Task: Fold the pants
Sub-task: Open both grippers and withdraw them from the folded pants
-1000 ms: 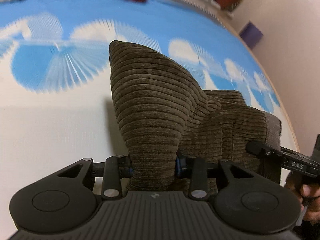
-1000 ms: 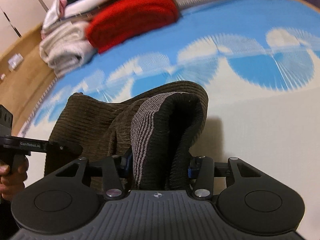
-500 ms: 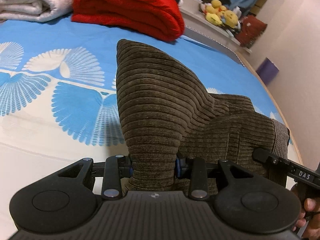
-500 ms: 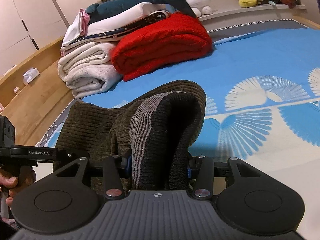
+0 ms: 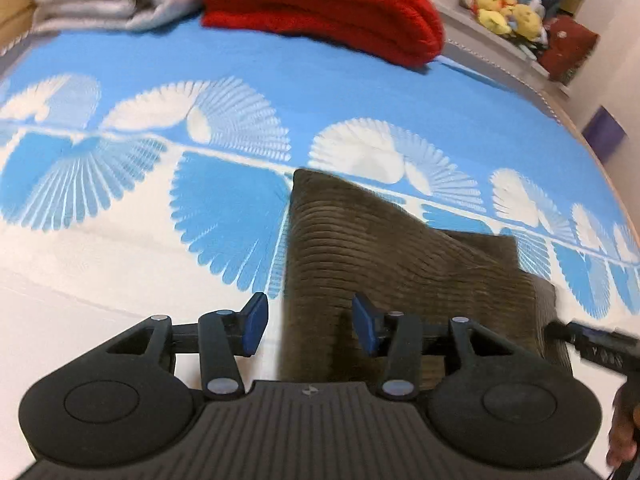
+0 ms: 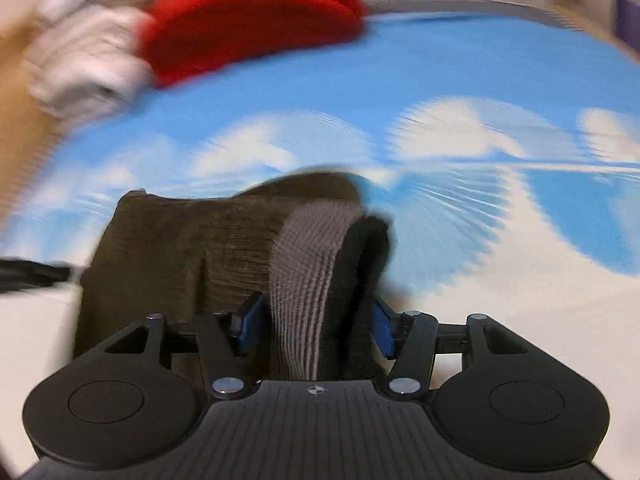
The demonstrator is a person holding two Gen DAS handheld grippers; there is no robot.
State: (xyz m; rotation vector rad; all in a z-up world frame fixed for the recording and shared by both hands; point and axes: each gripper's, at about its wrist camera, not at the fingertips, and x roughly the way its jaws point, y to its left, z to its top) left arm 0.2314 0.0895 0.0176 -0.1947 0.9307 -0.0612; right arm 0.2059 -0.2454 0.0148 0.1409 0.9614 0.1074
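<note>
Brown corduroy pants [image 5: 400, 264] lay folded on blue-and-white bedspread [image 5: 120, 272]; left gripper [image 5: 306, 324] and right gripper [image 6: 314, 324] jaws just opened, fabric loose between unpressed pads

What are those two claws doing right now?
Left gripper: open, jaws just widened, brown corduroy pants lying loose between them.
Right gripper: jaws just widened; blur hides whether they hold the pants' waistband.

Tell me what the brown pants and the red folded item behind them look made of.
Brown pants: looks like corduroy, matte, with raised parallel ribs; the waistband seems a grey ribbed knit. Red folded item: soft and fuzzy, perhaps fleece or knit, but too blurred to settle.
</note>
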